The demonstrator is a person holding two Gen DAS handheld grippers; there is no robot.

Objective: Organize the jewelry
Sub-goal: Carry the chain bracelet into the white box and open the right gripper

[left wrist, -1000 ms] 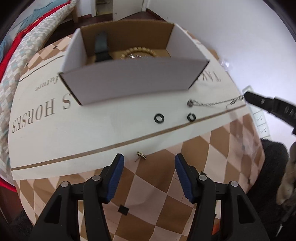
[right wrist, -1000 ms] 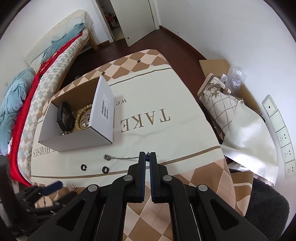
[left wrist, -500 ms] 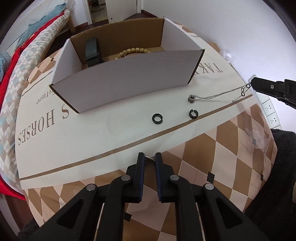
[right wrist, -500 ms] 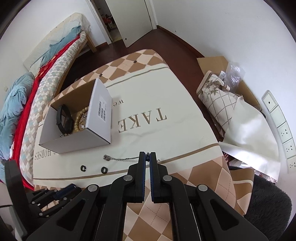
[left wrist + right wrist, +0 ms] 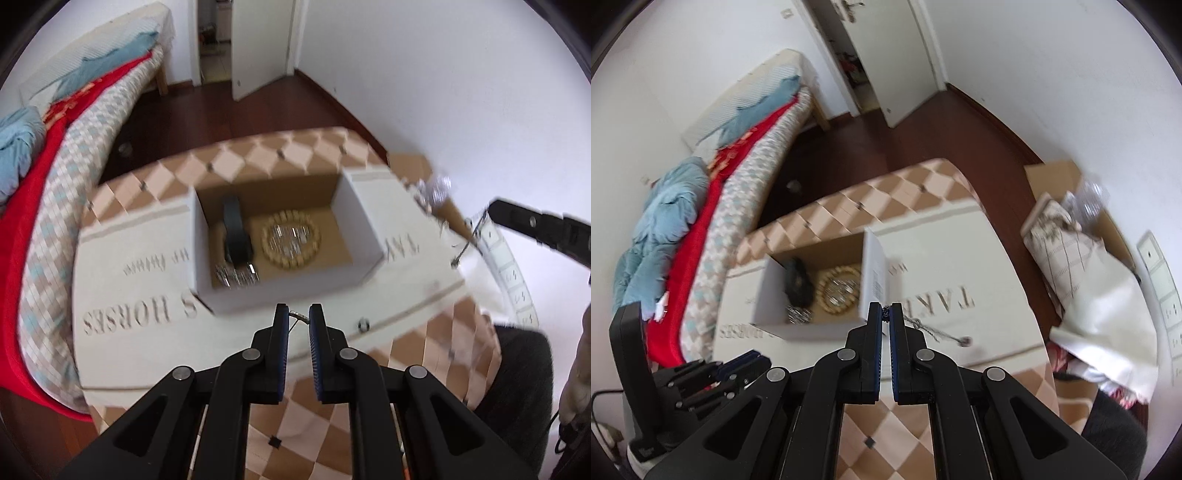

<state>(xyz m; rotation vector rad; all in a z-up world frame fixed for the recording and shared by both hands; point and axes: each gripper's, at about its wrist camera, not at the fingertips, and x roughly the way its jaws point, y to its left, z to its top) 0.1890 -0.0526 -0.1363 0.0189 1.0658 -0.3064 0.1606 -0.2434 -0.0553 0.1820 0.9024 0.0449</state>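
Note:
An open cardboard box (image 5: pixel 354 273) (image 5: pixel 877 280) on the round table holds a black band (image 5: pixel 236 229), a bead bracelet (image 5: pixel 290 238) and other shiny pieces. My left gripper (image 5: pixel 298 315) is shut on a small metal earring (image 5: pixel 298 315), raised just in front of the box. My right gripper (image 5: pixel 885 314) is shut on one end of a silver chain necklace (image 5: pixel 932 332), lifted above the table right of the box; its pendant (image 5: pixel 966 340) hangs free. In the left wrist view the chain (image 5: pixel 467 240) dangles from the right gripper's fingers (image 5: pixel 517 218).
One small black ring (image 5: pixel 364 325) lies on the tablecloth (image 5: pixel 129 295) right of my left gripper. A bed (image 5: pixel 713 206) stands left of the table. Bags and cardboard (image 5: pixel 1082 258) lie on the floor to the right, near the wall.
My left gripper closed on the earring and lifted it toward the box. My right gripper lifted the necklace off the cloth; both views are now higher above the table.

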